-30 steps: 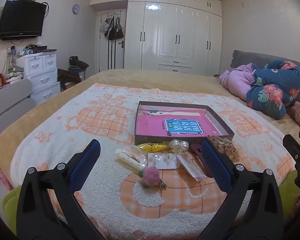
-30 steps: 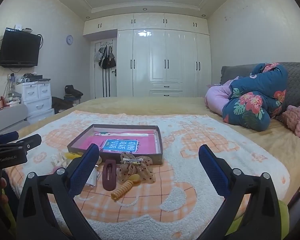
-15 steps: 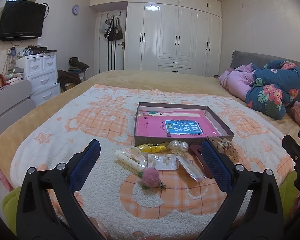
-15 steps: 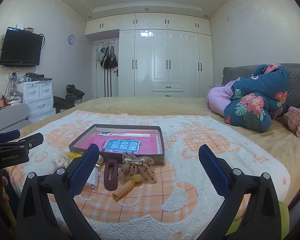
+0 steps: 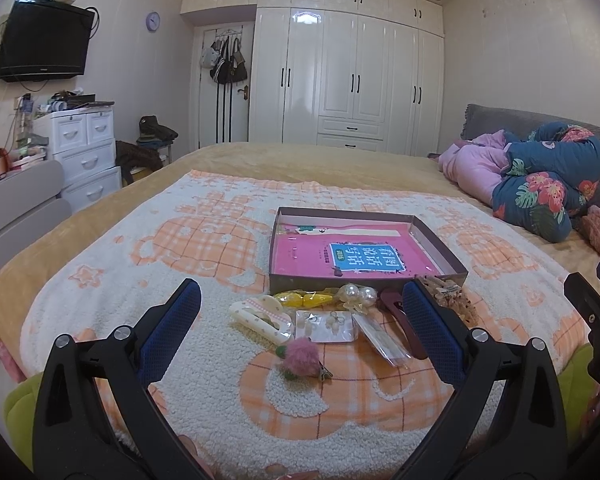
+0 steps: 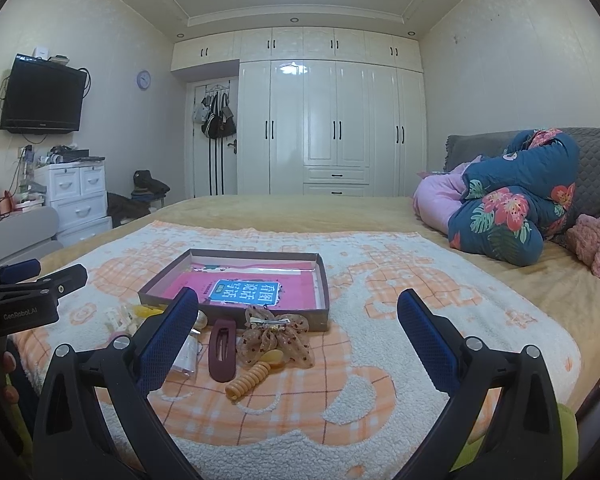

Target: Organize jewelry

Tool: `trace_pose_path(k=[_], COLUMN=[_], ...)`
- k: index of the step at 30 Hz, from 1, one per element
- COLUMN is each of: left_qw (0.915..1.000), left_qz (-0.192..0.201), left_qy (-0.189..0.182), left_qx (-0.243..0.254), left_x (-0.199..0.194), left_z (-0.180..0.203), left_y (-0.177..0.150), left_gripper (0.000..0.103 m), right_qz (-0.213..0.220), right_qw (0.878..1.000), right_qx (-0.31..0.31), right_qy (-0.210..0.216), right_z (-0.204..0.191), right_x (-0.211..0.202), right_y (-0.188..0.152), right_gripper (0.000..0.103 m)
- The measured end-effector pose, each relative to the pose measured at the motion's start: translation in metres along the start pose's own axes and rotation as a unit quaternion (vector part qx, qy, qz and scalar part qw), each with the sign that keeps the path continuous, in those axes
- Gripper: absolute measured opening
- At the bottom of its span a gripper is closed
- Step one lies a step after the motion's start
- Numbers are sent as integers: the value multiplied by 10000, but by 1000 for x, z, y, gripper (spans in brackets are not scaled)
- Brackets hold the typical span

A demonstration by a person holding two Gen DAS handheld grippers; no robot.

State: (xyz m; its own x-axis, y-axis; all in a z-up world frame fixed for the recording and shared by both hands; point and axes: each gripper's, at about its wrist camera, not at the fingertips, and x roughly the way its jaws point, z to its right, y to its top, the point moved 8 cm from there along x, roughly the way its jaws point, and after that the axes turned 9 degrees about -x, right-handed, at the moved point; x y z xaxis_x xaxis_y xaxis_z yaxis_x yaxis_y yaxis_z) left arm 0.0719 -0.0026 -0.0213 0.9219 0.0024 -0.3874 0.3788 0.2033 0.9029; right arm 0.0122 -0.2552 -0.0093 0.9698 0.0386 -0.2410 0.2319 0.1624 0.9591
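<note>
Hair clips and earrings (image 5: 326, 322) lie loose on the bed just ahead of both spread, empty hand-held grippers (image 5: 300, 320) (image 6: 296, 328), short of the box (image 5: 364, 254). Nothing is picked yet; next, probably close on one piece.

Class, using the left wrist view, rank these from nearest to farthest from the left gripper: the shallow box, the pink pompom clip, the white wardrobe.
1. pink pompom clip, on the blanket, midway ahead of the left gripper.
2. shallow box, beyond the row of accessories, slightly right.
3. white wardrobe, on the far wall.
</note>
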Motion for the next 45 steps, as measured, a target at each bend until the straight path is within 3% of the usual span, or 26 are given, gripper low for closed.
trace_pose_path(k=[29,45], left_qw=[10000,9986], left_qz=[8,-252], left_qy=[-34,16], left_qx=[-23,-455], left_x=[0,17], left_z=[3,-25], left_y=[1,-8], left_gripper=[93,93], right_qz=[-70,-435], right_qw=[10000,9973], right_qx=[-13,-282], right_qy=[57,528], right_z=[-2,-28], right_x=[4,33], right_y=[-1,-6], right_gripper=[97,97])
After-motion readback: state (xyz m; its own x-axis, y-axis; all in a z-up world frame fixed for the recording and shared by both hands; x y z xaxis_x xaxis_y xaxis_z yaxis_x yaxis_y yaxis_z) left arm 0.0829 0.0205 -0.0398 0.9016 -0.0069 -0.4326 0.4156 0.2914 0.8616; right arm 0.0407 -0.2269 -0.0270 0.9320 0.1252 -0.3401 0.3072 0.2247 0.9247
